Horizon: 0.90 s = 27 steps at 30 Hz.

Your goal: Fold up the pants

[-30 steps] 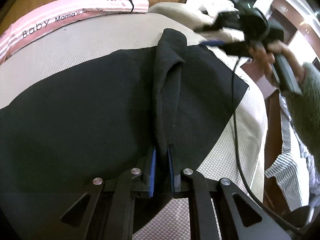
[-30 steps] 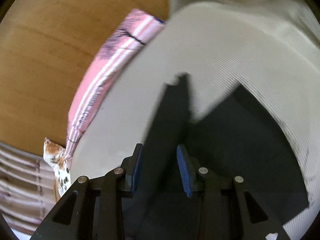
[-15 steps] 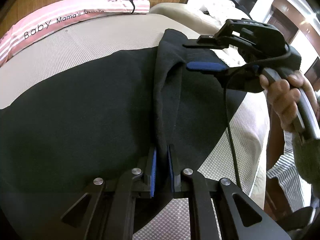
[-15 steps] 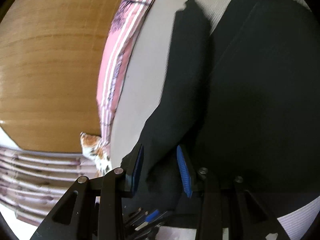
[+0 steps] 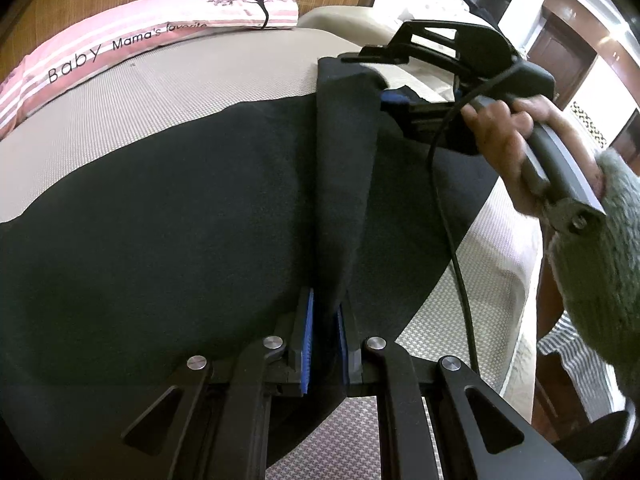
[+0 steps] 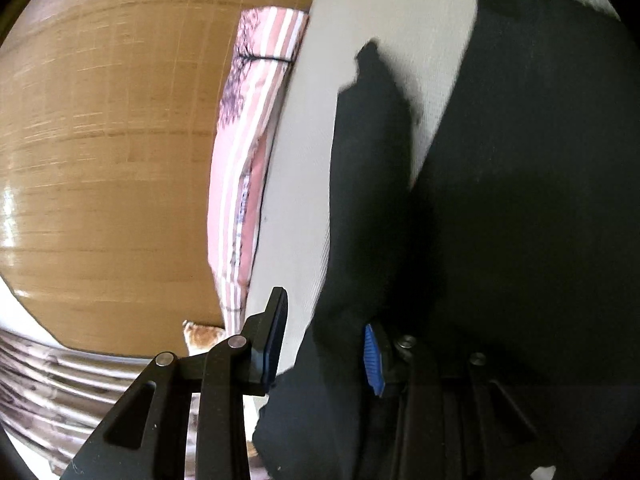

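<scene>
On a beige woven bedcover [image 5: 168, 92], black pants [image 5: 160, 216], pink pillow [image 5: 132, 36], bamboo wall [image 6: 100, 120].

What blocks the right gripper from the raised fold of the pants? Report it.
Nothing visible. The raised fold of the pants lies between the open jaws of the right gripper, with bare mattress showing beside one finger. The left gripper clamps the fold's near end.

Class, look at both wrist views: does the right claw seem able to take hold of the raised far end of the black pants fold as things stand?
Probably yes. The right claw stands open with the raised fold of the pants already between its fingers; nothing blocks it.
</scene>
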{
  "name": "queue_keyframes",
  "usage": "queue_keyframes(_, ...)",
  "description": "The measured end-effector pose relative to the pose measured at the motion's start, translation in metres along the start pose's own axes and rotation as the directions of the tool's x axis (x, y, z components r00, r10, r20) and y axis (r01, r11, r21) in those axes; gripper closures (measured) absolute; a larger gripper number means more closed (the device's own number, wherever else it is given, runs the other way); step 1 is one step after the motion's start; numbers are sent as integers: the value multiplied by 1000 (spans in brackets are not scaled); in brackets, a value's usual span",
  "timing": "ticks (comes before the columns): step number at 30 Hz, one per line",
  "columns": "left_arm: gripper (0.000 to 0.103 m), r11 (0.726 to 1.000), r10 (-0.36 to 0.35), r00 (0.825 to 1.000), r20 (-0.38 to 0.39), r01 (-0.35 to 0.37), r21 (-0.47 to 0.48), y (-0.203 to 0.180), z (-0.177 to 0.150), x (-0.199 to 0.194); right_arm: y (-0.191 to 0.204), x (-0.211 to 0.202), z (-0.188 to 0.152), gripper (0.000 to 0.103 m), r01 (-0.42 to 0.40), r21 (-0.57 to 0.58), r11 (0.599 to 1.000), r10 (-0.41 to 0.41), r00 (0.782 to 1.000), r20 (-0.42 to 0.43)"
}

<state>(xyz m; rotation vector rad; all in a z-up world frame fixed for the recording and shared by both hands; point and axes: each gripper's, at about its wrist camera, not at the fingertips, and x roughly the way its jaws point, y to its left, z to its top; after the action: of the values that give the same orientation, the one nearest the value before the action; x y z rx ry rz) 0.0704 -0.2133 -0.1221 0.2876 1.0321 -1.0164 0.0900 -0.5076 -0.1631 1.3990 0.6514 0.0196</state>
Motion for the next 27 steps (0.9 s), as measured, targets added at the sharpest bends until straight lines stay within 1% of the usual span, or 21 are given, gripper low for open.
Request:
queue_keyframes(1,91,1000,0,1000,1,0,-1,0,0,0,1,-4,4,70,12,-12,1000,-12,1000,27)
queue_keyframes(2,91,1000,0,1000,0,0,-1,-1,0,0,2,-11,9,70,3,-10,1000,-2,998,65)
queue_keyframes(3,91,1000,0,1000,0,0,-2,0,0,0,1,-17,14,70,-24,-5,1000,25,997,79)
queue_keyframes(4,91,1000,0,1000,0,0,-2,-1,1,0,1,-20,18,70,-33,-6,999,33,996,87)
queue_keyframes(5,91,1000,0,1000,0,0,-1,-1,1,0,2,-21,21,71,-13,-10,1000,14,996,92)
queue_keyframes(6,91,1000,1,1000,0,-1,0,-1,1,-1,4,-21,24,74,25,-18,1000,-23,995,98)
queue_keyframes(7,91,1000,1,1000,0,-1,0,-2,1,-1,4,-22,26,79,39,-21,999,-36,995,97)
queue_keyframes(12,91,1000,3,1000,0,-3,0,-2,1,-2,1,-25,43,83,74,-15,997,-72,992,108)
queue_keyframes(15,91,1000,8,1000,0,-8,4,-2,1,-2,-3,-23,51,90,104,-22,994,-101,989,106)
queue_keyframes(20,91,1000,16,1000,1,-17,8,-5,1,-1,1,-25,63,93,167,-53,984,-159,978,132)
queue_keyframes(22,91,1000,22,1000,1,-22,13,-6,1,-1,2,-29,67,97,170,-63,983,-159,976,149)
queue_keyframes(23,91,1000,24,1000,0,-24,14,-6,1,0,4,-31,67,98,163,-73,984,-150,977,150)
queue_keyframes(27,91,999,34,999,-5,-34,13,-7,2,0,14,-53,57,98,180,-129,975,-155,971,182)
